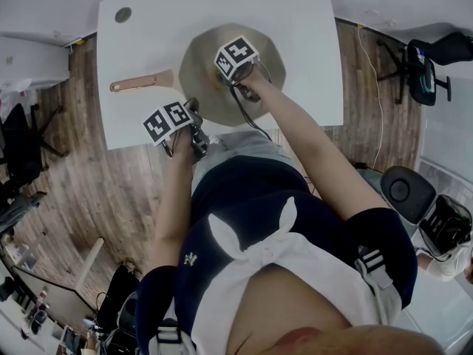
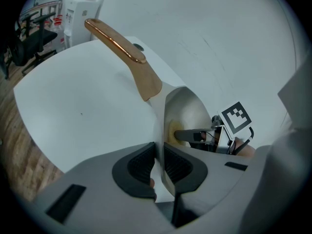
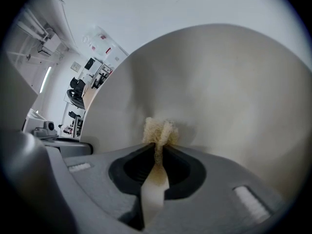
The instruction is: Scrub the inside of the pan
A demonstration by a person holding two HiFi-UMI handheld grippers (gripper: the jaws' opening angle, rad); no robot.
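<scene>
A beige pan [image 1: 199,87] with a copper-coloured handle [image 1: 140,82] lies on the white table [image 1: 295,21], its handle pointing left. My left gripper [image 1: 194,117] is at the pan's near left edge. In the left gripper view it [image 2: 159,152] is shut on the thin rim [image 2: 160,130], with the handle [image 2: 122,45] running away to the upper left. My right gripper [image 1: 238,69] reaches down into the pan. It [image 3: 158,150] is shut on a small yellow sponge [image 3: 158,129], which presses against the pan's inner surface [image 3: 224,91]. The left gripper view also shows the sponge [image 2: 172,129] inside the bowl.
A round cable hole [image 1: 123,14] sits in the table's far left corner. Wooden floor surrounds the table. Office chairs [image 1: 425,65] stand to the right and dark clutter [image 1: 22,146] to the left. The person's body fills the lower head view.
</scene>
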